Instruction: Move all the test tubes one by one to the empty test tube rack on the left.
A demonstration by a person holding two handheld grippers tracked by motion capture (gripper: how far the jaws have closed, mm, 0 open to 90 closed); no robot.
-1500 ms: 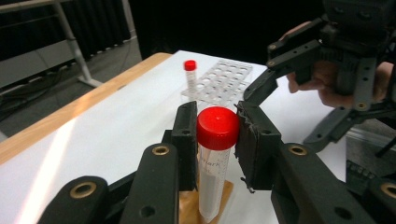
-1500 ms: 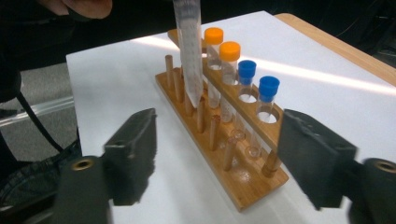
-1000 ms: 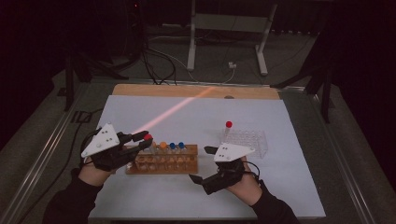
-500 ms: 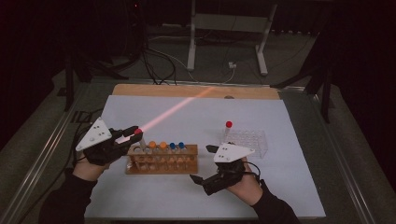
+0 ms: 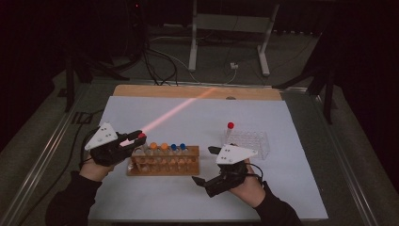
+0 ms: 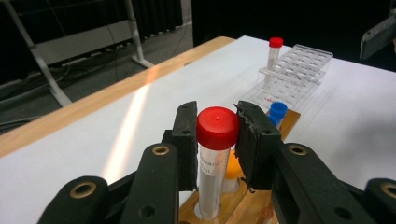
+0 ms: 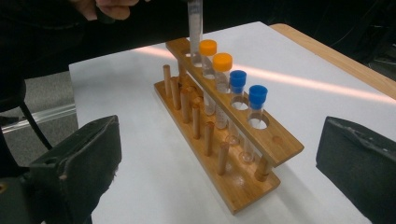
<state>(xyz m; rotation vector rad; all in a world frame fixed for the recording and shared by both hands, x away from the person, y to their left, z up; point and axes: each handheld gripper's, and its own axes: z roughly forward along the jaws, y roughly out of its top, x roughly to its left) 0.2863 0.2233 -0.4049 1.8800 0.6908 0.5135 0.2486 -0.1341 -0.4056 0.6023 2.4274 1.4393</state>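
Observation:
My left gripper [image 5: 139,138] [image 6: 215,127] is shut on the red cap of a clear tube [image 6: 211,175] [image 5: 141,136]. The tube stands upright with its lower end in the leftmost hole of the wooden rack [image 5: 162,170] [image 6: 288,122] [image 7: 224,182]. Beside it the rack holds two orange-capped tubes [image 5: 158,147] [image 7: 208,47] and two blue-capped tubes [image 5: 178,147] [image 7: 258,95]. My right gripper [image 5: 203,165] [image 7: 219,154] stands open at the rack's right end, near the front, with nothing between its pads.
A clear plastic rack [image 5: 249,141] [image 6: 301,70] sits behind and to the right of the wooden one, with one red-capped tube [image 5: 230,129] [image 6: 274,51] standing at its left corner. A white sheet [image 5: 197,117] covers the table, and a wooden strip [image 5: 188,92] runs along its far edge.
My left gripper has shifted slightly left and sunk with the red-capped tube, bringing it down into the rack's left end. The right gripper has stayed put.

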